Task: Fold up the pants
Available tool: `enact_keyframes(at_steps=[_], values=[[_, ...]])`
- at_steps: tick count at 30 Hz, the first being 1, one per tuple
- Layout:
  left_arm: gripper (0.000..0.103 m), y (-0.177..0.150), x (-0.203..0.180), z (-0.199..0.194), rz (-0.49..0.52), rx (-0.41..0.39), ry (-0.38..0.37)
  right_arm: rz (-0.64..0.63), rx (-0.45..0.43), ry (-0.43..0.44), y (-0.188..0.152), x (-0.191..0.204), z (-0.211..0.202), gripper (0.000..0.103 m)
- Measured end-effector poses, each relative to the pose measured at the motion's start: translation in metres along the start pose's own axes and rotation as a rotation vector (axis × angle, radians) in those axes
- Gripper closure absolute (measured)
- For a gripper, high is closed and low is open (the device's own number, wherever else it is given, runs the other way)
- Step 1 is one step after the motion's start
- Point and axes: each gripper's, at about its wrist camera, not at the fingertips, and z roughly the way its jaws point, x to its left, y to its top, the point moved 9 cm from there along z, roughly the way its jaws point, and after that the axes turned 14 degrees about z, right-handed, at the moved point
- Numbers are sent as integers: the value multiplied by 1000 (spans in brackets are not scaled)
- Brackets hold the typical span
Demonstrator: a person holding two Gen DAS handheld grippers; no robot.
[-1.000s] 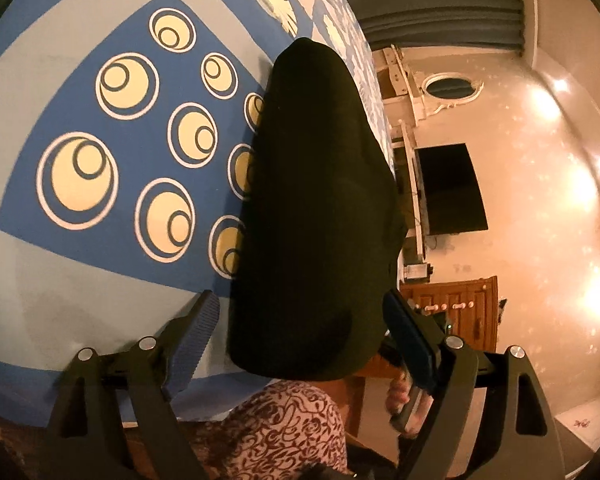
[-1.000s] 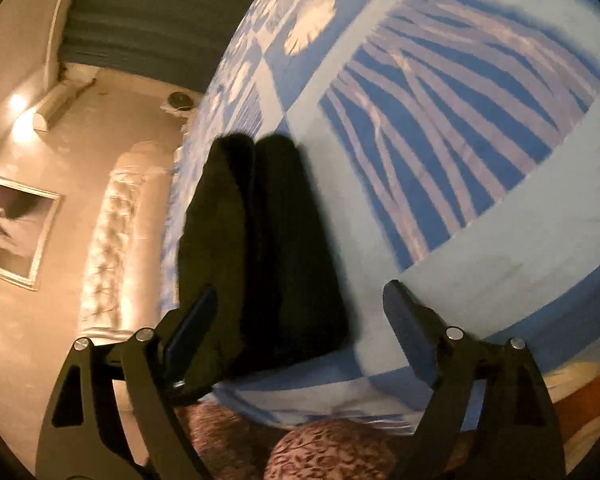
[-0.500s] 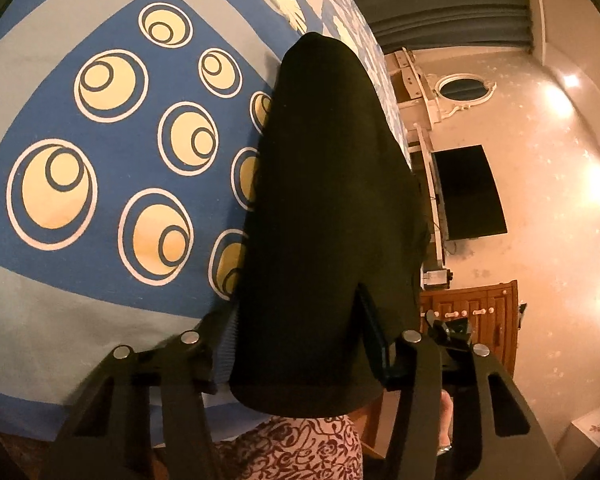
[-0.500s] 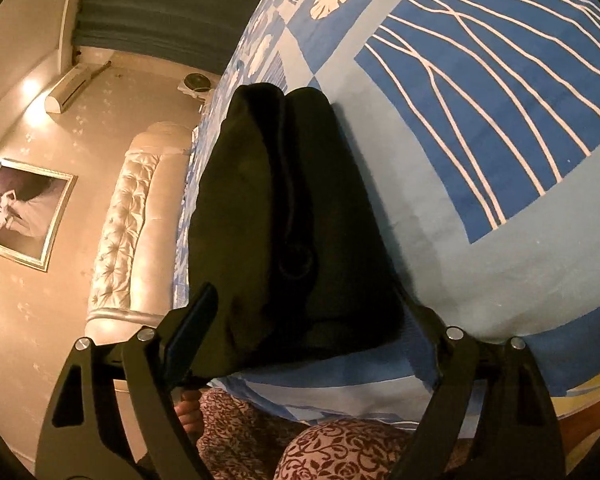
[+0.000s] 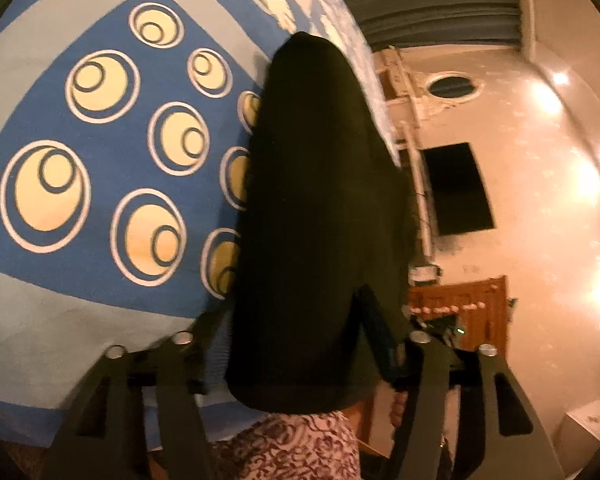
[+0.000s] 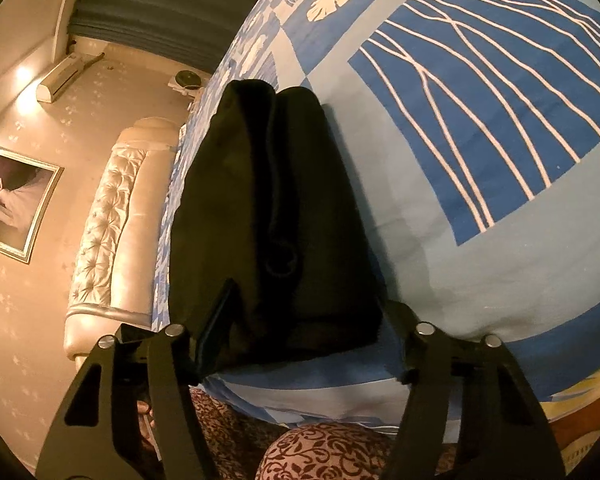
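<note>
Both grippers straddle the near end of the black pants [image 5: 316, 216] on the bed.

Left gripper [image 5: 296, 336] jaws are opening and right gripper [image 6: 308, 320] jaws are closing, fabric between each pair, though whether either clamps it I cannot tell; probably for lifting that end over. Beyond stretches the blue patterned bedspread [image 6: 480, 208], with a tufted headboard [image 6: 108, 216] far left.

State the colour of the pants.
Black pants, shown best in the right wrist view.
</note>
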Motion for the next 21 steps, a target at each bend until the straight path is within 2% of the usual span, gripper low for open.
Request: enact_keyframes(at_steps=[3, 8, 12, 15, 17, 19, 21], values=[[22, 0, -9, -4, 23, 14, -74, 6, 15, 9, 2, 1, -2, 37], [19, -8, -13, -7, 103, 69, -110, 17, -25, 20, 13, -5, -16, 36], [19, -11, -19, 9, 162, 108, -39, -2, -14, 44, 10, -6, -12, 26], [20, -12, -23, 21, 202, 129, 43, -40, 16, 27, 3, 1, -5, 24], [28, -12, -21, 24, 196, 125, 85, -71, 30, 12, -1, 3, 0, 24], [41, -13, -15, 24, 174, 126, 120, -117, 31, -24, -5, 5, 4, 26], [47, -13, -10, 20, 144, 116, 117, -131, 27, -41, -5, 5, 5, 31]])
